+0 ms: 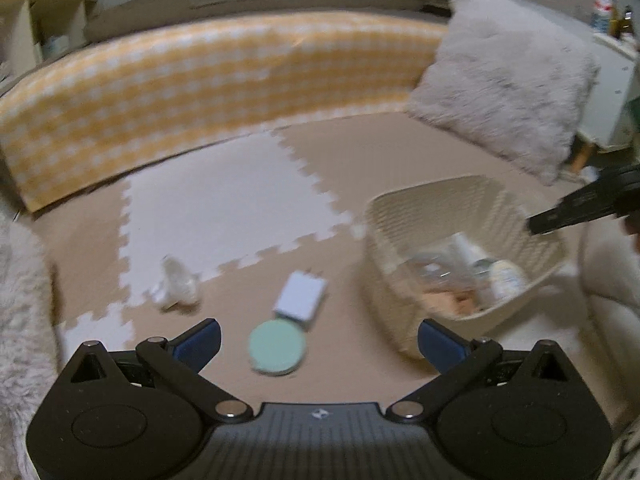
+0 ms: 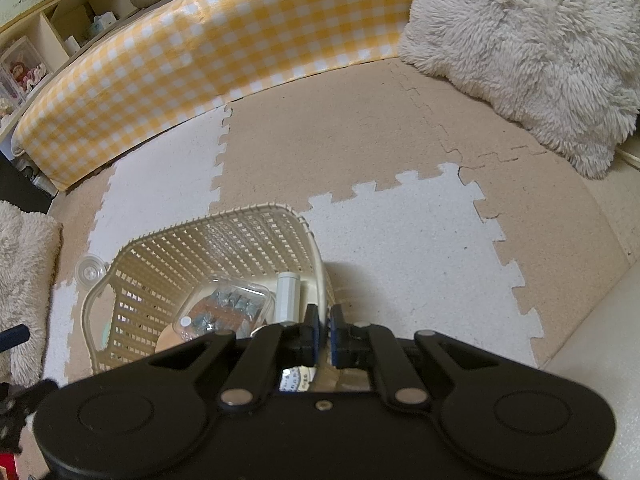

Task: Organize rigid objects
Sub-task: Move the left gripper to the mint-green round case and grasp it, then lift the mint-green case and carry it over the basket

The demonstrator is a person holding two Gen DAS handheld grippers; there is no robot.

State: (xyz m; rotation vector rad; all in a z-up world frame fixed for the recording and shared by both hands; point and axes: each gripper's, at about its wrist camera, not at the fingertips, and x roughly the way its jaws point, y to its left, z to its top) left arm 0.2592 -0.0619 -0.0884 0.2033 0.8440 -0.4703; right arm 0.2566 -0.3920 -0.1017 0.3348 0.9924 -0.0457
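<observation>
A: Between the blue pads of the left gripper [image 1: 318, 344], what appears?

B: Nothing is held; the jaws are spread wide, hanging over the foam mat [image 1: 400, 160]. In the gap, just ahead, lies a round mint-green disc [image 1: 277, 347], flat on the mat. Touching its far edge is a small white box [image 1: 301, 295]. Further left, well apart from both, sits a crumpled clear wrapper [image 1: 176, 284], blurred.

A: And the right gripper [image 2: 324, 330]?

B: Its jaws are clenched on the rim of the cream lattice basket [image 2: 316, 248], at the basket's right wall as the right wrist view shows it; one pad is inside the wall, the other outside.

A: Contents of the basket?

B: A clear plastic case [image 2: 224, 308] of small grey pieces, a white cylinder [image 2: 288, 296] leaning beside the gripped wall, and something tan beneath; other items are too hidden to name. In the left wrist view the basket [image 1: 420, 216] stands to the right of the disc and box, near but apart from them.

A: Surroundings?

B: A clear round lid [image 2: 91, 270] lies on the mat just beyond the basket's left corner. A yellow checked cushion [image 2: 224, 40] borders the far side of the mat, and a shaggy pale pillow [image 2: 532, 48] rests at the far right.
</observation>
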